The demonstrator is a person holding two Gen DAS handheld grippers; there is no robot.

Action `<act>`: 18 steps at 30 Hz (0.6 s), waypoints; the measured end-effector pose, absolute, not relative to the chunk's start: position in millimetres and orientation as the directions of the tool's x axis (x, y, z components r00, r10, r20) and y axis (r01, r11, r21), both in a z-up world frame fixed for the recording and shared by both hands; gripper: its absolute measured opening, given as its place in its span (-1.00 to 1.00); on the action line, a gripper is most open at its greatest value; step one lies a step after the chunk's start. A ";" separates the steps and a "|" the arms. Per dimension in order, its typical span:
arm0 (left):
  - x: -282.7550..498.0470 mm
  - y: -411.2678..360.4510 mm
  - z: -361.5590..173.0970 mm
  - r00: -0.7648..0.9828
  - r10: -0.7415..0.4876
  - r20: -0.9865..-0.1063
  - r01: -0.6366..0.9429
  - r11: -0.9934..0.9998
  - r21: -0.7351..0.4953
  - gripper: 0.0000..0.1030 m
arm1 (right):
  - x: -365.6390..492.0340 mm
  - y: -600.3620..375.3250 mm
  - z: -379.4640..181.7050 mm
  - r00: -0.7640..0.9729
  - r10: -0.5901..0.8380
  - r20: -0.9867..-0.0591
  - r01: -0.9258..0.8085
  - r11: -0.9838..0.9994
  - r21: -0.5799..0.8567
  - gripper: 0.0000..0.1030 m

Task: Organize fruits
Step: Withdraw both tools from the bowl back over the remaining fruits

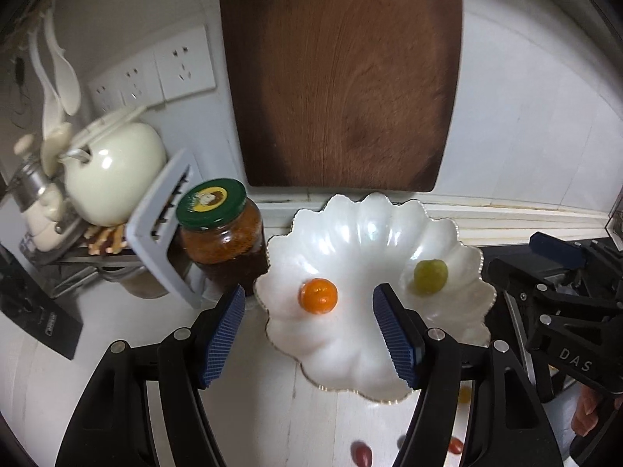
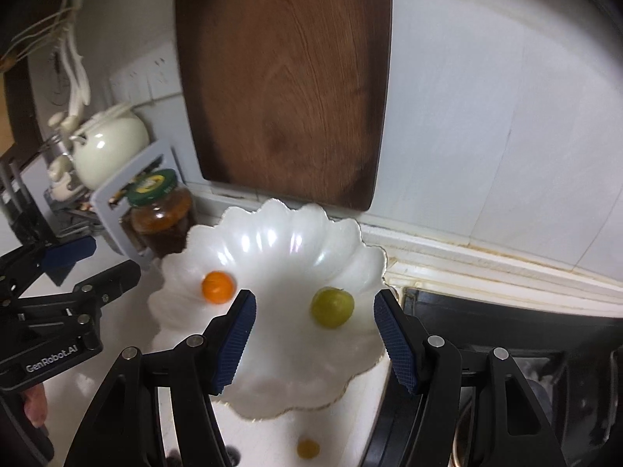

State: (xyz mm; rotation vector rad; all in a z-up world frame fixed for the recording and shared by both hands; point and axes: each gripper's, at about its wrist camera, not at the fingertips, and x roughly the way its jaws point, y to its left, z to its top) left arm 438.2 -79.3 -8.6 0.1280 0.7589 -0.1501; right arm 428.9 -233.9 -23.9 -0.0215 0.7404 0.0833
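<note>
On white scalloped dish [image 1: 362,233], orange fruit [image 1: 318,295], green fruit [image 1: 430,276], apart; left gripper [image 1: 309,334], right gripper [image 2: 315,334], both wide, empty

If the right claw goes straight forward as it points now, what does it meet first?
Most likely the green fruit in the white dish, which lies between the open right claw fingers; depth is unclear.
</note>
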 end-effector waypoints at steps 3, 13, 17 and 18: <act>417.2 -75.7 0.7 0.736 -0.100 -0.670 0.195 0.978 0.069 0.33 | 408.0 -230.2 -11.4 0.755 0.072 -0.652 -0.089 0.996 0.007 0.25; 360.3 -62.9 16.6 0.763 -0.113 -0.637 0.217 0.972 0.087 0.34 | 344.3 -216.4 9.2 0.801 0.065 -0.595 -0.099 0.995 -0.025 0.25; 340.3 -58.7 18.3 0.767 -0.122 -0.630 0.225 0.971 0.087 0.34 | 322.0 -213.3 10.6 0.813 0.060 -0.579 -0.093 0.995 -0.026 0.25; 335.4 -57.6 18.5 0.768 -0.121 -0.629 0.225 0.970 0.089 0.34 | 316.2 -212.8 10.4 0.814 0.061 -0.578 -0.092 0.995 -0.025 0.25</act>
